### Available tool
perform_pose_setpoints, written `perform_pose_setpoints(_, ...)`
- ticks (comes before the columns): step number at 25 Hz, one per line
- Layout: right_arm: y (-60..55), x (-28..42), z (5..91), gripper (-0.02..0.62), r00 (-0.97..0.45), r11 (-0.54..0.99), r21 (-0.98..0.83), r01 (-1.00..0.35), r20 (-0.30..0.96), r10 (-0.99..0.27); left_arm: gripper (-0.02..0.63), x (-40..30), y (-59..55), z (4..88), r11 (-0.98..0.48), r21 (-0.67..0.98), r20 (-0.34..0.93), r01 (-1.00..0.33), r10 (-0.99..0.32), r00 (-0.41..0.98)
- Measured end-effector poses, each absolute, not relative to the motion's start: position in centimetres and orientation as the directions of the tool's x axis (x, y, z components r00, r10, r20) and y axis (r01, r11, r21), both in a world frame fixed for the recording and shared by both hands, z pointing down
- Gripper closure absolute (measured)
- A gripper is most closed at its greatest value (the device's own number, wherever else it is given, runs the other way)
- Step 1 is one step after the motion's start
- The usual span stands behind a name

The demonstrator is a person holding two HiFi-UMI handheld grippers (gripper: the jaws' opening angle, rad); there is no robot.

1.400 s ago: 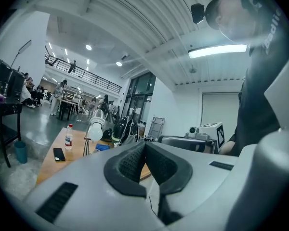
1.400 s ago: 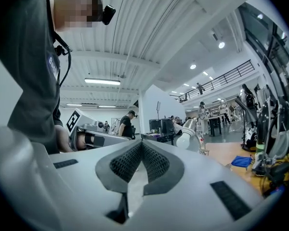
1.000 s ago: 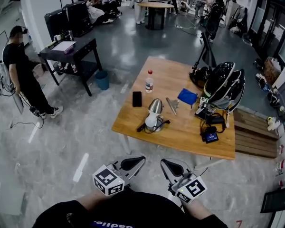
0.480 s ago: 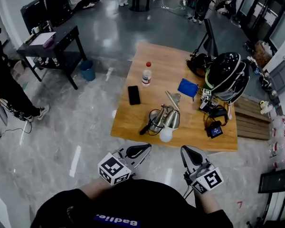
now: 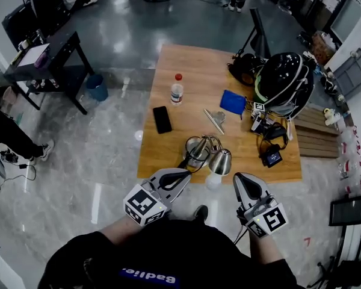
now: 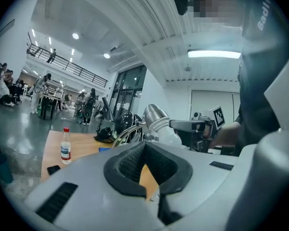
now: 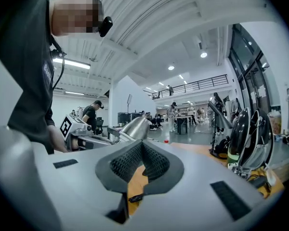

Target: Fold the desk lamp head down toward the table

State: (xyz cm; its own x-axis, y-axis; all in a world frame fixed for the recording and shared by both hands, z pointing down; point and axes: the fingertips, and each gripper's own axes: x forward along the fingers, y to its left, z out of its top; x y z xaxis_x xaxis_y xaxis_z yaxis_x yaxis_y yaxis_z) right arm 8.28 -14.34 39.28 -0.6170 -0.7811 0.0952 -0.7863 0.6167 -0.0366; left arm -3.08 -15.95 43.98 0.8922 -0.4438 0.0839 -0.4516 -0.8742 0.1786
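Observation:
A silver desk lamp (image 5: 198,151) stands near the front edge of the wooden table (image 5: 168,161). Its cone-shaped head (image 5: 220,161) with a white bulb (image 5: 213,180) points toward me. My left gripper (image 5: 185,176) is just left of the bulb, shut and empty. My right gripper (image 5: 239,177) is just right of it, also shut and empty. Neither touches the lamp. The left gripper view shows the lamp head (image 6: 156,117) beyond the shut left gripper (image 6: 145,150), with the right gripper (image 6: 197,126) behind. The right gripper view shows the lamp head (image 7: 135,127) past the right gripper (image 7: 142,153).
On the table are a water bottle (image 5: 177,89), a black phone (image 5: 162,119), a blue cloth (image 5: 233,101), a black helmet-like bundle (image 5: 283,83) and a small device (image 5: 271,156). A dark side table (image 5: 45,56), a blue bin (image 5: 97,88) and a person (image 5: 6,134) are at left.
Both grippers have moved forward to the table's front edge and now flank the lamp head. Both stay shut. The table looks closer.

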Motion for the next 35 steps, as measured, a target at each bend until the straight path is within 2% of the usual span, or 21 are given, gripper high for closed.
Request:
perform_pose_setpoints(10, -18.8, 11.1, 40.4, 0.591, -0.676, 0.683, 0.017, -0.73, 0.132, -0.725, 0.597, -1.0, -22.2, 49.8, -0.821, 0.142, 0.208, -0.553, -0.521, 0.828)
perform_pose_setpoints(17, -20.4, 11.2, 42.3, 0.591, -0.71, 0.726, 0.044, -0.686, 0.177, -0.681, 0.597, 0.7, -25.4, 54.8, -0.833, 0.096, 0.255, -0.544, -0.508, 0.823)
perform_pose_setpoints(27, -22.7, 10.4, 43.9, 0.589, -0.757, 0.79, 0.098, -0.605, 0.235, -0.609, 0.59, 2.7, -28.7, 57.9, -0.855, 0.051, 0.286, -0.516, -0.483, 0.828)
perform_pose_setpoints(29, -23.3, 9.9, 44.3, 0.58, -0.767, 0.81, 0.151, -0.567, 0.261, -0.586, 0.546, 3.1, -29.1, 58.3, -0.861, 0.057, 0.289, -0.506, -0.471, 0.834)
perform_pose_setpoints(31, -23.9, 9.5, 44.9, 0.531, -0.773, 0.828, 0.217, -0.518, 0.297, -0.561, 0.497, 3.4, -29.5, 58.6, -0.867, 0.057, 0.296, -0.495, -0.459, 0.838)
perform_pose_setpoints(35, -25.0, 8.9, 46.5, 0.5, -0.746, 0.85, 0.338, -0.404, 0.416, -0.52, 0.48, 4.1, -30.1, 59.2, -0.882, 0.041, 0.315, -0.47, -0.435, 0.843)
